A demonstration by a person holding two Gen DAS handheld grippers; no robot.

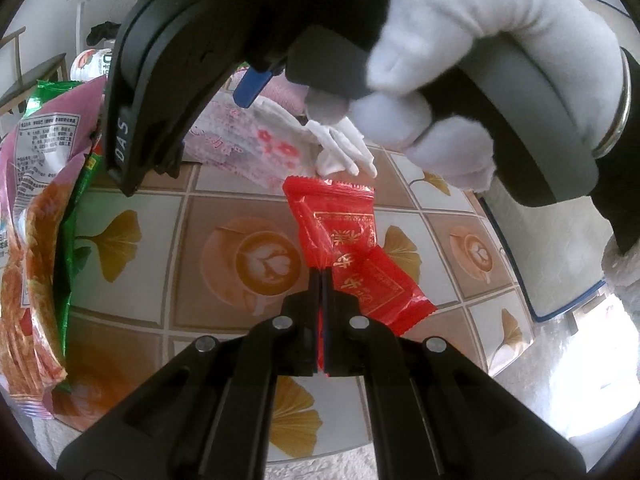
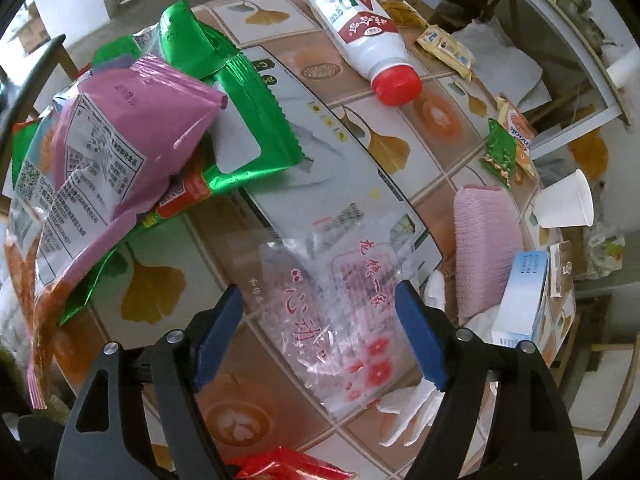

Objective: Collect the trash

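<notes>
My left gripper (image 1: 322, 280) is shut on a red candy wrapper (image 1: 340, 236) and holds it above the tiled table (image 1: 160, 208). The wrapper's edge also shows at the bottom of the right wrist view (image 2: 280, 466). My right gripper (image 2: 320, 336) is open, its blue pads either side of a clear plastic bag with pink print (image 2: 332, 312) lying on the table; I cannot tell if they touch it. In the left wrist view the right gripper's body and a white-gloved hand (image 1: 480, 60) hover over that bag (image 1: 248, 140).
A pile of pink and green snack bags (image 2: 140, 152) lies left. A white bottle with a red cap (image 2: 360, 36), a pink sleeve (image 2: 484, 248), a paper cup (image 2: 564, 200), a blue-white box (image 2: 520, 300), small wrappers (image 2: 500, 152) and crumpled white tissue (image 2: 412, 416) litter the table.
</notes>
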